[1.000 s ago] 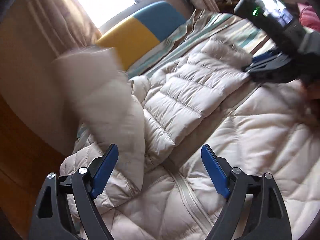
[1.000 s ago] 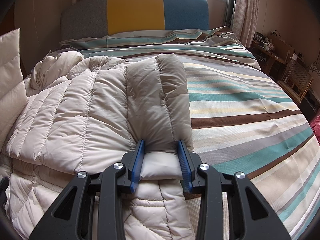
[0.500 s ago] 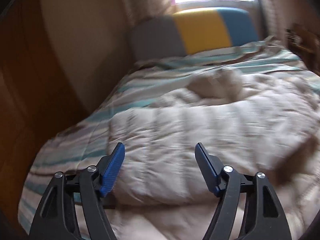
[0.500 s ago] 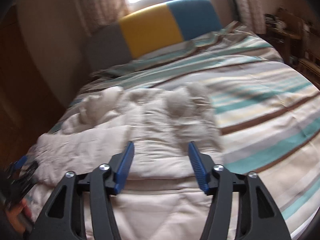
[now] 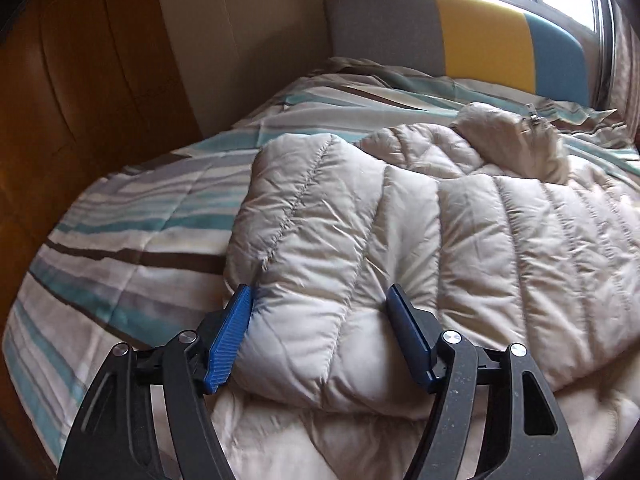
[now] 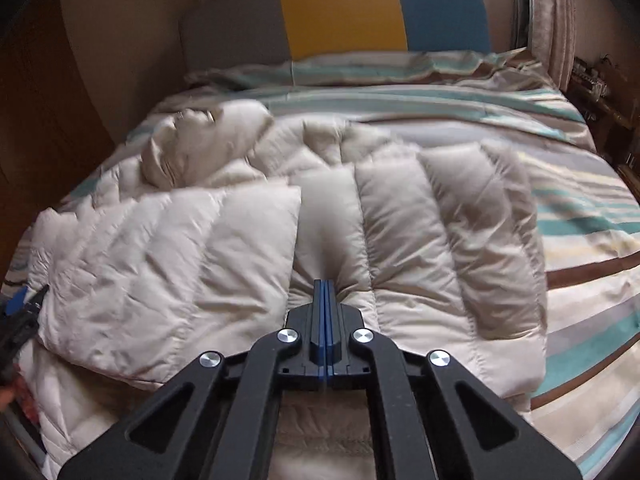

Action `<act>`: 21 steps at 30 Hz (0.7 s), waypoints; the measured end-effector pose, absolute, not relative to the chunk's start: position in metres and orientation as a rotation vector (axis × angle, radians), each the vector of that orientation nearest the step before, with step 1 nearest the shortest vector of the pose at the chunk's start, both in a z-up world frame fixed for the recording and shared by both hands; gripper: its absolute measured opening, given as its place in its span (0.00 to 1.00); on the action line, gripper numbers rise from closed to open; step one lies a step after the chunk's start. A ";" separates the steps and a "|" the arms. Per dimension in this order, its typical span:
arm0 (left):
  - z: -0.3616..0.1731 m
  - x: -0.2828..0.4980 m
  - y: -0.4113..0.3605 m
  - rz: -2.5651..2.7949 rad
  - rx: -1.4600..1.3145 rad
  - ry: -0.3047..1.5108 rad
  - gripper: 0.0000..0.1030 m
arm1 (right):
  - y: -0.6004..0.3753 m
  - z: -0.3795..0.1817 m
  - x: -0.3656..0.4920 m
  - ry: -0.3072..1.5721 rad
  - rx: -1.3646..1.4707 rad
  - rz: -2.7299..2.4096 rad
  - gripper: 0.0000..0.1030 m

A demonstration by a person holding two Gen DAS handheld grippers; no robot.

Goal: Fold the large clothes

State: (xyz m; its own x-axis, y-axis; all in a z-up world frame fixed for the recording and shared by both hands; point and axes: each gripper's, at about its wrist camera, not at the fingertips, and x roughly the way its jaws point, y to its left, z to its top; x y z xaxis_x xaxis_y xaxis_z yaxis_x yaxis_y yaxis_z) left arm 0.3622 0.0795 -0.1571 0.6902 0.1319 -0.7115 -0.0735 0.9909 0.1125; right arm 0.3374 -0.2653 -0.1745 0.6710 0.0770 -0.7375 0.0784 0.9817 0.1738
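Observation:
A cream quilted down jacket (image 5: 400, 232) lies on the striped bed, with both sleeves folded across its body. My left gripper (image 5: 322, 308) is open, its blue pads either side of the folded left sleeve's end (image 5: 320, 344). In the right wrist view the jacket (image 6: 360, 220) fills the middle. My right gripper (image 6: 327, 284) is shut, its pads pressed together with the tips pushed into the fabric between the two folded sleeves; I cannot tell whether cloth is pinched. The left gripper (image 6: 18, 312) shows at the far left edge.
The jacket lies on a bed with a striped duvet (image 5: 120, 240) and a grey, yellow and blue headboard (image 6: 340, 12). A wooden wardrobe (image 5: 80, 60) stands to the left. A window and curtain (image 6: 548, 8) are behind, with cluttered furniture (image 6: 600, 92) at right.
My left gripper has swung round from the flying sleeve to sit open around the folded sleeve end. My right gripper let go of its sleeve, opened, then shut against the jacket's middle.

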 end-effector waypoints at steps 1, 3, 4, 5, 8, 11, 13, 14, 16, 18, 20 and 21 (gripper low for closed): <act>-0.150 0.356 0.082 0.096 0.052 0.787 0.67 | -0.265 -0.164 0.330 0.789 0.200 -0.002 0.04; -0.135 0.348 0.086 0.077 0.019 0.732 0.71 | -0.263 -0.139 0.316 0.681 0.228 0.031 0.11; -0.130 0.346 0.087 0.078 0.019 0.709 0.75 | -0.259 -0.130 0.312 0.644 0.224 0.045 0.18; -0.124 0.348 0.087 0.078 0.026 0.688 0.75 | -0.251 -0.120 0.310 0.608 0.209 0.063 0.27; -0.121 0.369 0.083 0.074 0.069 0.694 0.75 | -0.226 -0.114 0.318 0.625 0.183 0.190 0.26; -0.135 0.399 0.077 0.080 0.139 0.733 0.75 | -0.202 -0.135 0.343 0.726 0.122 0.226 0.23; -0.148 0.413 0.075 0.093 0.170 0.759 0.75 | -0.195 -0.155 0.362 0.784 0.058 0.203 0.18; -0.157 0.420 0.077 0.098 0.174 0.781 0.75 | -0.194 -0.164 0.370 0.799 0.045 0.192 0.17; -0.172 0.423 0.081 0.104 0.150 0.794 0.77 | -0.199 -0.181 0.384 0.807 0.037 0.174 0.17; -0.186 0.423 0.090 0.089 0.090 0.795 0.80 | -0.202 -0.196 0.388 0.803 0.040 0.163 0.16; -0.191 0.428 0.098 0.081 0.034 0.823 0.83 | -0.199 -0.204 0.390 0.793 0.021 0.142 0.16; -0.193 0.431 0.103 0.075 0.004 0.837 0.85 | -0.197 -0.204 0.391 0.790 0.010 0.136 0.16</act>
